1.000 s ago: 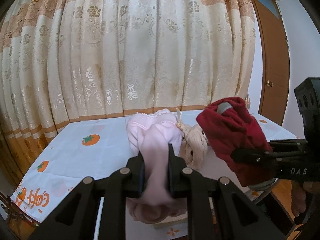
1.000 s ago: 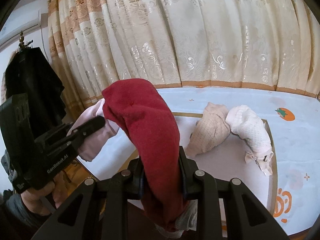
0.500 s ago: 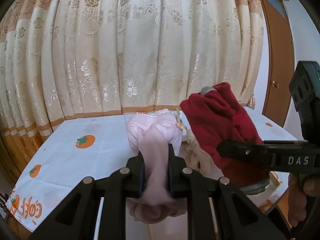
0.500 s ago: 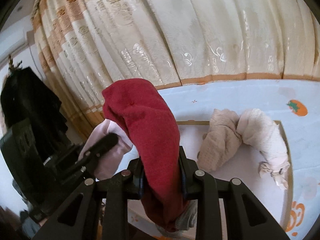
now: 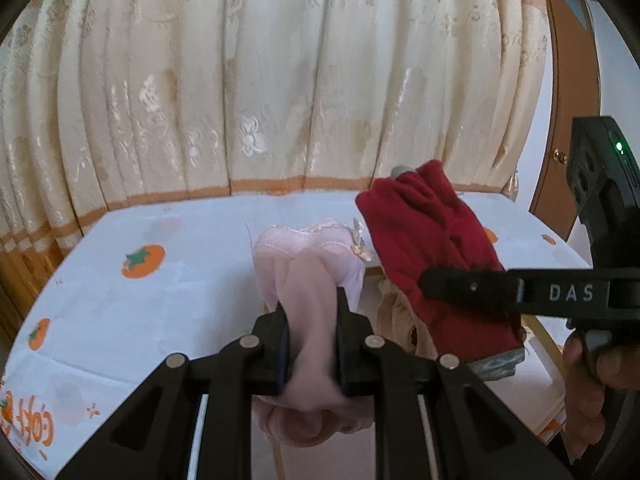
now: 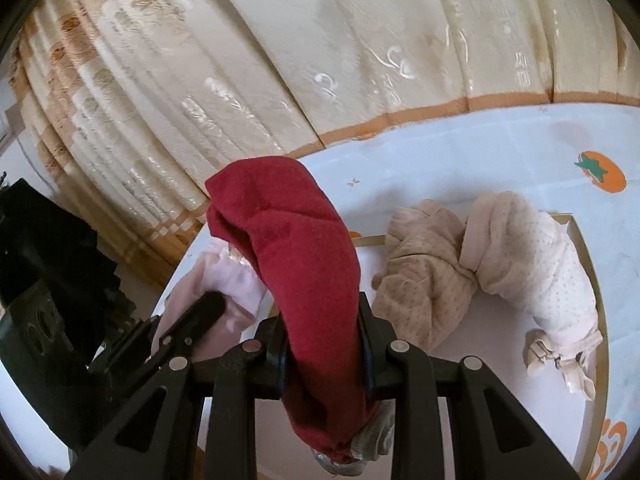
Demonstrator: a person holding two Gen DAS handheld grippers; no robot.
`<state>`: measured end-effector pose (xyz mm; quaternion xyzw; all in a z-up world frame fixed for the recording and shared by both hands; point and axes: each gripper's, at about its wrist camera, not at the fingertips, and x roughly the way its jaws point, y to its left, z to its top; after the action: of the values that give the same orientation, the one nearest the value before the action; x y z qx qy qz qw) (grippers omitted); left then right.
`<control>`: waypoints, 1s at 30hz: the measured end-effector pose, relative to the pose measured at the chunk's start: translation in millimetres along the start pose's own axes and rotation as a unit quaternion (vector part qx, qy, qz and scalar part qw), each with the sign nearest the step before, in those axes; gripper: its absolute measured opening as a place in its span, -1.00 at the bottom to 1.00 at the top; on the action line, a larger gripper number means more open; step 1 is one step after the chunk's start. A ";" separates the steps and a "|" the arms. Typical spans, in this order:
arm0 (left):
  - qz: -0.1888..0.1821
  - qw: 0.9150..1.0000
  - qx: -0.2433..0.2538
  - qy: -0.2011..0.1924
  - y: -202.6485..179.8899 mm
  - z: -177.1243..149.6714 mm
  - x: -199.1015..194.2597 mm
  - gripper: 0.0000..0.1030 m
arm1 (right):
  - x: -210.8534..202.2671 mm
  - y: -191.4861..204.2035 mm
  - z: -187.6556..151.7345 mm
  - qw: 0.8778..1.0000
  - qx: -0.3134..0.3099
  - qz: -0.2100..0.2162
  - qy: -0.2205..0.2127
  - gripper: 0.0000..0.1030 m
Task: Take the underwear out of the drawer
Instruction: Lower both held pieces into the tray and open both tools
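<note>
Underwear is what we hold over the white tabletop (image 5: pixel 192 280) and its wooden drawer (image 6: pixel 584 240): our right hand-held gripper (image 6: pixel 322 340) clamps a red pair (image 6: pixel 296 248), our left hand-held gripper (image 5: pixel 312 336) pinches a pink pair (image 5: pixel 312 276).

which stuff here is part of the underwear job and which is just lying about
Job:
- pink underwear, clamped in left gripper
- red underwear, clamped in right gripper
- beige pair and white dotted pair in the drawer

Lying about:
- curtain
- persimmon-print cloth
- door
</note>
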<state>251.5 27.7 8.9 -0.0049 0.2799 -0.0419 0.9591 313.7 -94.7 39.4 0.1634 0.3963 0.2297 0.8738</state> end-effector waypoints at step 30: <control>-0.003 0.997 0.004 0.075 -1.8 -7.6 57.0 -0.50 | 51.7 -6.1 11.6 0.995 -0.059 -0.050 0.070 0.12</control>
<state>295.1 21.3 -28.0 0.0008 0.3507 -0.0465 0.9353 354.2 -73.6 11.9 0.0751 0.4500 0.2192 0.8625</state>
